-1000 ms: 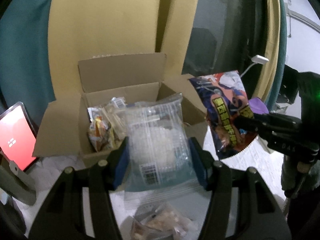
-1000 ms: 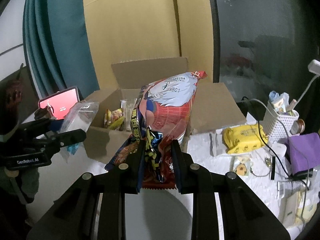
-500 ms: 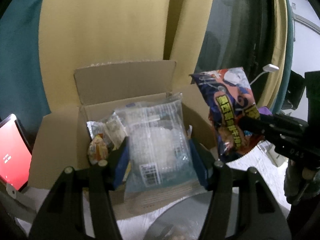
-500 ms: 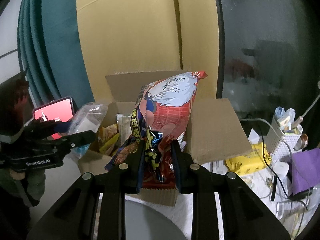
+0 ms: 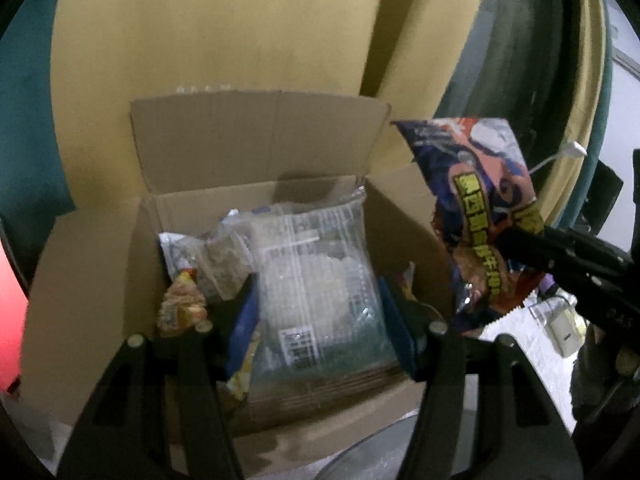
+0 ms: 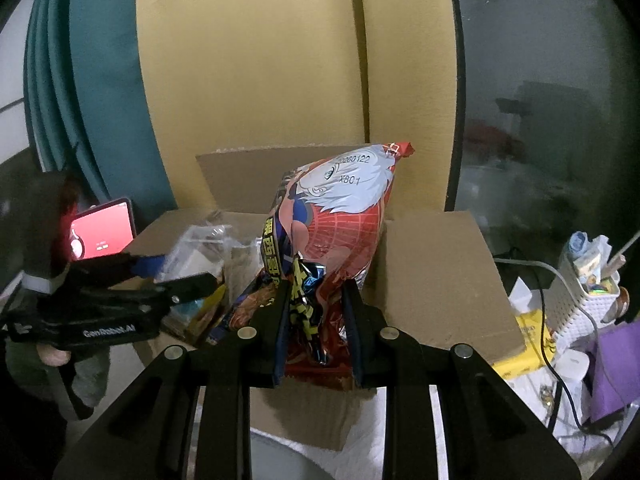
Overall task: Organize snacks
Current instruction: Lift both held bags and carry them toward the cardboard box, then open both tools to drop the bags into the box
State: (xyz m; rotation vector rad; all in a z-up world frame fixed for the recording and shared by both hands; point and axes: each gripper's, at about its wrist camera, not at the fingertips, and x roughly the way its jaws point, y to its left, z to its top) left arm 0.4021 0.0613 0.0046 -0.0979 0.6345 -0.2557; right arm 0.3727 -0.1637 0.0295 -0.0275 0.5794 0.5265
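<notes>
Left wrist view sits right behind its own two fingers (image 5: pixel 224 328), looking forward and slightly down, close in over the open cardboard box (image 5: pixel 256 148), whose inside fills the middle; yellow curtain (image 5: pixel 224 24) stands behind; the right gripper (image 5: pixel 520 244) pokes in from the right edge. Right wrist view rides behind its own fingers (image 6: pixel 280 320), also tilted down, facing the same box (image 6: pixel 436 264) from further right, near its front edge; the left gripper (image 6: pixel 180 276) enters from the left, a red-lit screen (image 6: pixel 102 232) behind it. Both views share the box, its raised back flap and the curtain.
</notes>
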